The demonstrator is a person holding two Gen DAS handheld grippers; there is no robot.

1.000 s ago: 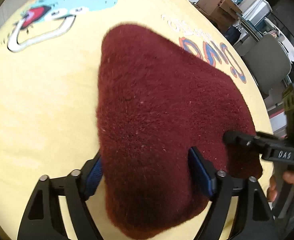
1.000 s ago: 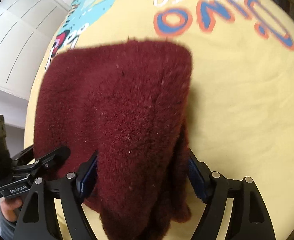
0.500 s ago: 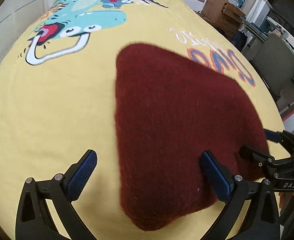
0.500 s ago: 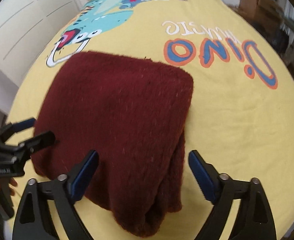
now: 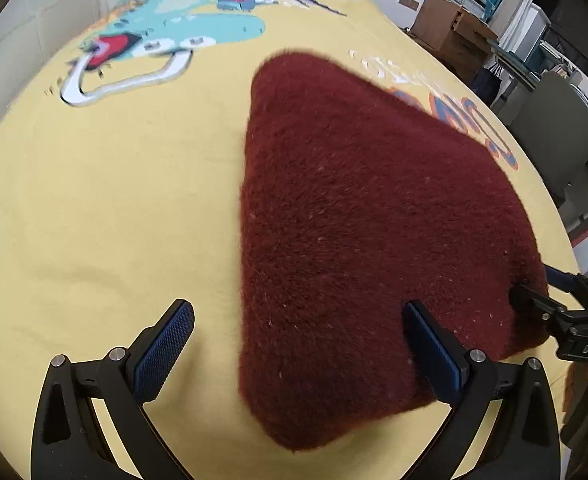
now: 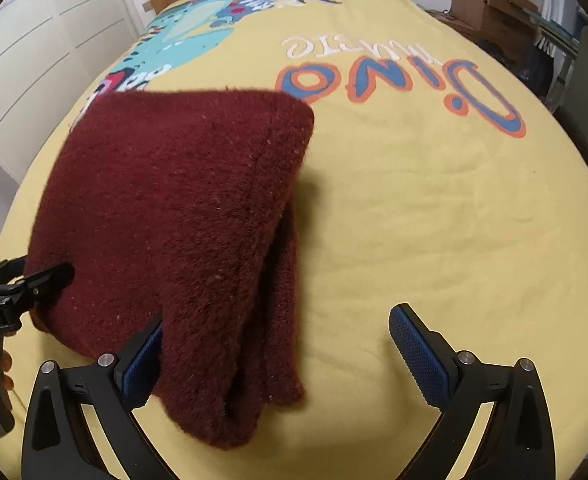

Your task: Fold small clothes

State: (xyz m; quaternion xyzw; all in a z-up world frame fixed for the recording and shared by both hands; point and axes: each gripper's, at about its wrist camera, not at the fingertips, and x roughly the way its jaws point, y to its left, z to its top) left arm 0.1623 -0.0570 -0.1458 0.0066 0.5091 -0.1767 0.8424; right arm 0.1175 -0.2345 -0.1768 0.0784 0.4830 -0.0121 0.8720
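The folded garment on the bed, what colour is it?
Dark maroon garment, plain and fuzzy; clearest in the left wrist view.

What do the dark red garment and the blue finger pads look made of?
Garment: probably fleece or fuzzy knit; matte, with a dense raised nap and pale lint specks. Finger pads: apparently rubber or soft plastic, matte, with a fine dimpled grid.

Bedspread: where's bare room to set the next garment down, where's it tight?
Free: yellow bedspread left of the folded maroon garment, below the dinosaur print; also right of it, below the Dino lettering. Crowded: the garment's near edge, where the open left gripper and open right gripper straddle its corners.
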